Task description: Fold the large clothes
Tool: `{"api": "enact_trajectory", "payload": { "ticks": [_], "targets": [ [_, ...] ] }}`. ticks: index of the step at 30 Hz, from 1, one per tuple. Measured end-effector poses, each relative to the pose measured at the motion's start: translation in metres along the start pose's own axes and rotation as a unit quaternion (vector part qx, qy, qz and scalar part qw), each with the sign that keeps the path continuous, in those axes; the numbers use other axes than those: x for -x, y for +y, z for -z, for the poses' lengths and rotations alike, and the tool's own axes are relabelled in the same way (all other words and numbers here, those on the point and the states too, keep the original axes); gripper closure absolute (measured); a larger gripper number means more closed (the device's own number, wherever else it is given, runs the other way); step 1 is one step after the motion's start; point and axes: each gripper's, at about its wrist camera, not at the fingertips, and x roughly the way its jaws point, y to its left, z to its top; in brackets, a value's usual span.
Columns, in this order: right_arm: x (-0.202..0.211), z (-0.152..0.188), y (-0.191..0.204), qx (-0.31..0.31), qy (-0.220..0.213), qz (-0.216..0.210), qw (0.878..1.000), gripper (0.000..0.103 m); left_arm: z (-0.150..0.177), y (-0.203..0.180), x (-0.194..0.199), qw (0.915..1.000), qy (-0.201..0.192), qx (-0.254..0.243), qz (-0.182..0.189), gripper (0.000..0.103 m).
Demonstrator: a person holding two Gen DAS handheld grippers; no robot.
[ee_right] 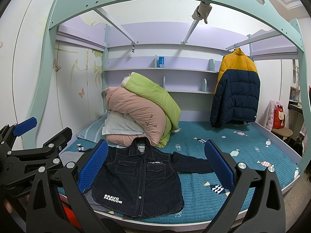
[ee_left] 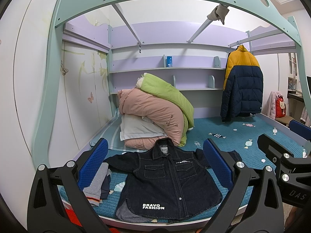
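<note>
The dark denim shirt [ee_left: 165, 182] lies face up and buttoned near the front edge of the bed [ee_left: 243, 136], collar away from the claws and hem toward them, straight ahead of and below both. Judged by its look, it is thick, fairly stiff denim: heavier than a thin tee, not slippery, not fragile, likely to hold a crease but to sag if lifted by 1 corner only.

Going left to right: just left of the left claw's left finger sits a small pile of grey clothes [ee_left: 97, 184] under the shirt's sleeve. That sleeve end is hidden behind the finger. The left gripper [ee_left: 155, 167] is spread wide, holding nothing, touching nothing, hovering short of the shirt. A sensible hold for it would be the left shoulder seam or left hem corner.

The right gripper [ee_right: 157, 167] is likewise released, fingers far apart, empty, clear of the cloth. The right sleeve [ee_right: 192, 162] stretches out flat past its right finger, so the cuff or right shoulder looks the natural place to pinch.
</note>
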Motion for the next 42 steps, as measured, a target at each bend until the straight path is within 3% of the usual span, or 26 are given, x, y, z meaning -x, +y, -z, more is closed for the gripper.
{"api": "enact_trajectory", "payload": {
  "ticks": [27,42],
  "targets": [
    [-0.004,0.003,-0.003,-0.004,0.005,0.002,1.000,0.007,-0.002,0.002,-0.002,1.0000,0.002,-0.001,0.002,0.005],
    [-0.060,0.022,0.000,-0.017,0.045,-0.005,0.999,0.007,0.016,0.020,-0.061,0.9991,0.041,-0.004,-0.004,0.005]
  ]
}}
